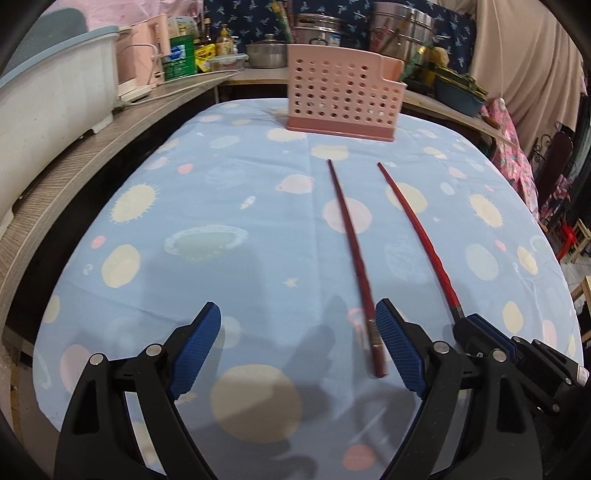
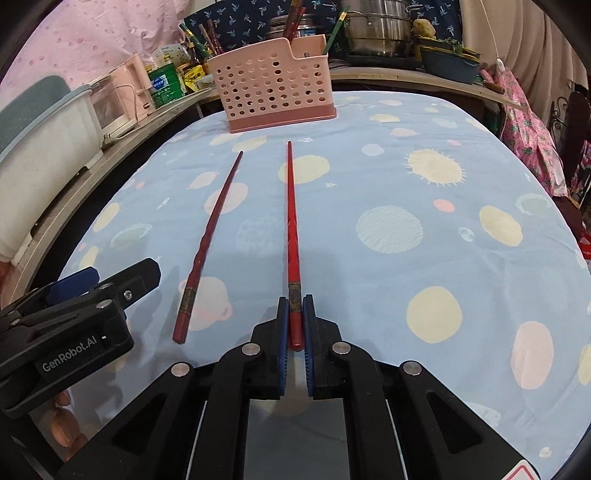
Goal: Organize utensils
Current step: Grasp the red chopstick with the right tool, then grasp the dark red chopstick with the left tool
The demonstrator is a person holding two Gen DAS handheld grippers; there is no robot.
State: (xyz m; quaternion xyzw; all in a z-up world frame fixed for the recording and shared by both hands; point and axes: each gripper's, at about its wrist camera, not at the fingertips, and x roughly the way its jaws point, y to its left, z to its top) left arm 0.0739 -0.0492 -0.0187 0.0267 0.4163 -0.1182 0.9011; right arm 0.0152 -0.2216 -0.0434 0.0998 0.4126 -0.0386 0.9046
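Two long chopsticks lie on the blue patterned cloth, tips toward a pink perforated utensil basket [image 1: 343, 92] [image 2: 275, 90] at the far end. My right gripper [image 2: 295, 306] is shut on the thick end of the bright red chopstick [image 2: 291, 221] [image 1: 417, 236]. The dark red chopstick [image 1: 352, 240] [image 2: 212, 236] lies to its left. My left gripper [image 1: 297, 321] stands open over that chopstick's thick end, which lies just inside the right finger, not pressed. In the right wrist view the left gripper [image 2: 107, 280] shows at the lower left.
The basket holds several chopsticks upright in its rear section [image 2: 295, 22]. A wooden shelf [image 1: 74, 162] along the left carries a white tub [image 1: 48, 107], a pink appliance and bottles. Steel pots [image 1: 399, 26] stand behind the basket. Table edge falls off at right.
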